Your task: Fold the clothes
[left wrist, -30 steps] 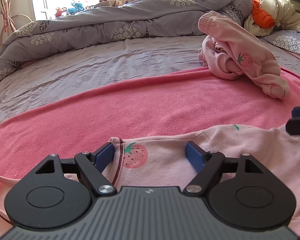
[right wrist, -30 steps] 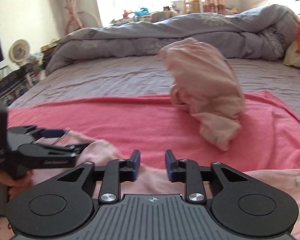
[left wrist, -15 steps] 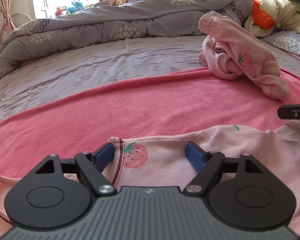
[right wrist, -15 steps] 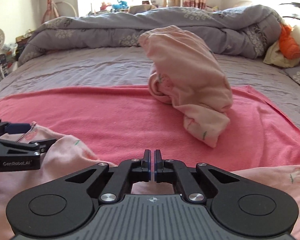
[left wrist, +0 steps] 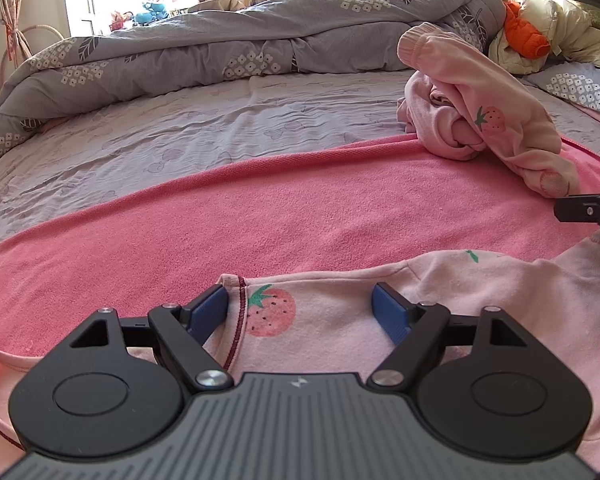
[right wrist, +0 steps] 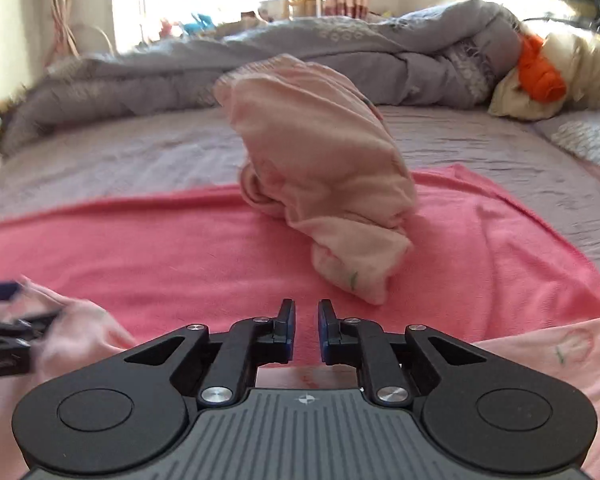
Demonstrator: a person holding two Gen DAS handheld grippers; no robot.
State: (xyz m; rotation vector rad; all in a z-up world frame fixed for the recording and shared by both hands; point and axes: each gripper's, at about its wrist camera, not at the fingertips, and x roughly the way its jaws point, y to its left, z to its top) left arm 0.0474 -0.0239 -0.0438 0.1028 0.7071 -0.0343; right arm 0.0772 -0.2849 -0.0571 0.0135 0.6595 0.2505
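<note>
Right gripper (right wrist: 304,328) changed since the earlier frames: jaws were apart a second ago, pressed fully together half a second ago, and have just been opening again, now with a narrow gap. Nothing is visibly pinched between the blue pads; through the gap only the pink towel (right wrist: 160,248) shows, with a strip of pale fabric lower down behind the jaws. Right wrist view is motion-blurred and has swung so more of the orange-and-cream bundle (right wrist: 540,68) at the headboard end shows.

Left gripper (left wrist: 300,312) has not shifted. Jaws spread wide, hovering over the pink strawberry-print top (left wrist: 340,320), which lies flat on the towel at the near edge of the bed. Left pad sits just beside the dark-red stitched hem (left wrist: 240,320); a strawberry print lies between the pads. Cannot tell whether the pads touch the fabric; they are not squeezing it.

Same top in the right wrist view: one part bunched at lower left (right wrist: 80,328) near the left gripper's fingers, another part at lower right.

Second garment, crumpled pink strawberry-print clothing (left wrist: 492,120), is heaped at the far edge of the towel, partly on the grey sheet (left wrist: 180,140). In the right wrist view it (right wrist: 324,168) sits straight ahead of the jaws, well apart from them.

Rolled grey quilt (left wrist: 220,52) runs along the far side of the bed. Right gripper's black finger tip pokes in at the right edge of the left wrist view (left wrist: 588,210), just above the top.
</note>
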